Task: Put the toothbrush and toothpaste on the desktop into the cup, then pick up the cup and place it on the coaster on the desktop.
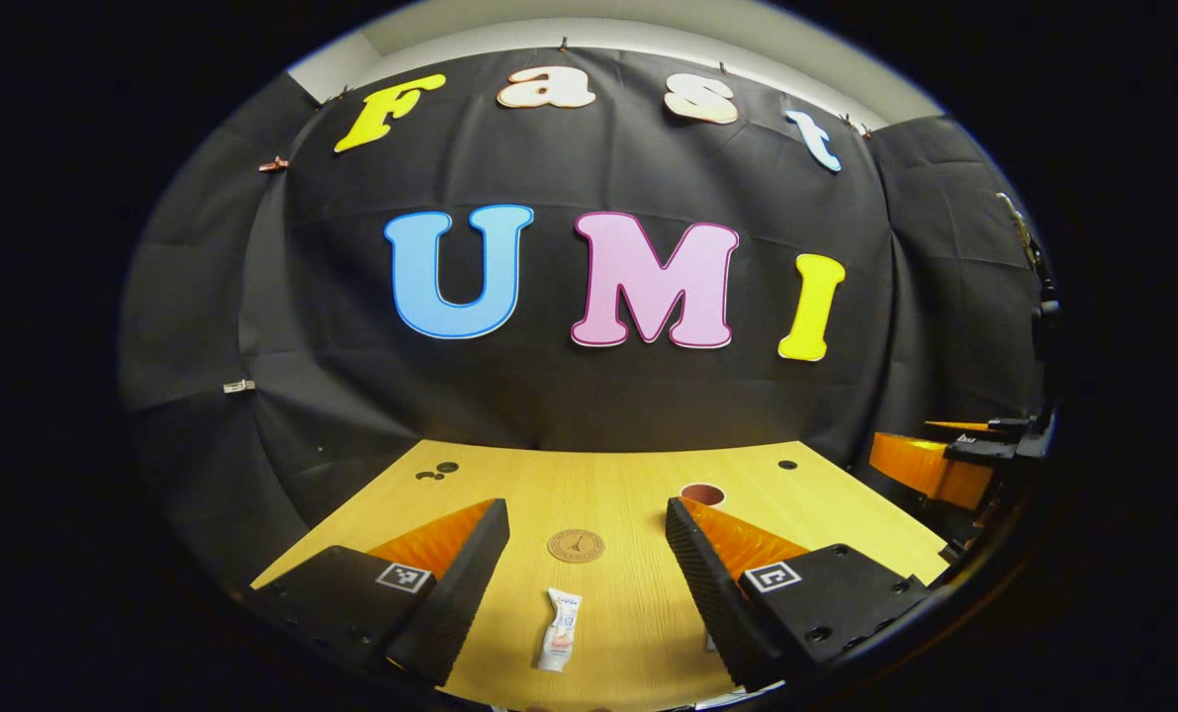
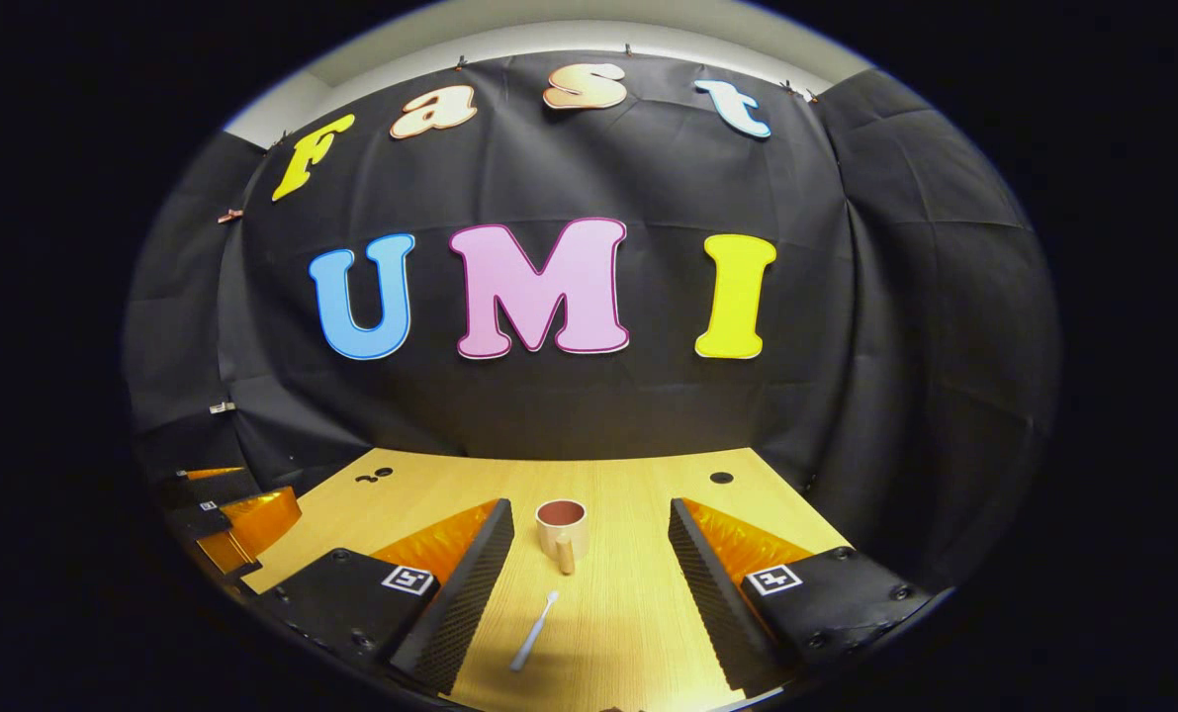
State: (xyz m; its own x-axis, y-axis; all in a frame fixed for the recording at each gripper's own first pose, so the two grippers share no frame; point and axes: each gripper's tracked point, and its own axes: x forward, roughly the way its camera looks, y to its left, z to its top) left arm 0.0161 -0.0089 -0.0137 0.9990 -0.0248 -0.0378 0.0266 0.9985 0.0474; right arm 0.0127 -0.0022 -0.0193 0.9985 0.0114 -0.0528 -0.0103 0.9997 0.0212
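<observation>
Left gripper [image 1: 587,583] spread wide, nothing held: toothpaste [image 1: 560,629] flat between its fingers, coaster [image 1: 576,545] just beyond | right gripper [image 2: 590,593] spread wide too: toothbrush [image 2: 535,630] lying between its fingers, cup [image 2: 561,532] upright beyond it, looking empty | wooden desktop [image 2: 638,494] otherwise unobstructed.

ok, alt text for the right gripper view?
A cup with a handle stands upright on a wooden desktop, and a toothbrush lies flat nearer the camera, both between the fingers of the open right gripper. The left gripper shows at the left edge.
</observation>
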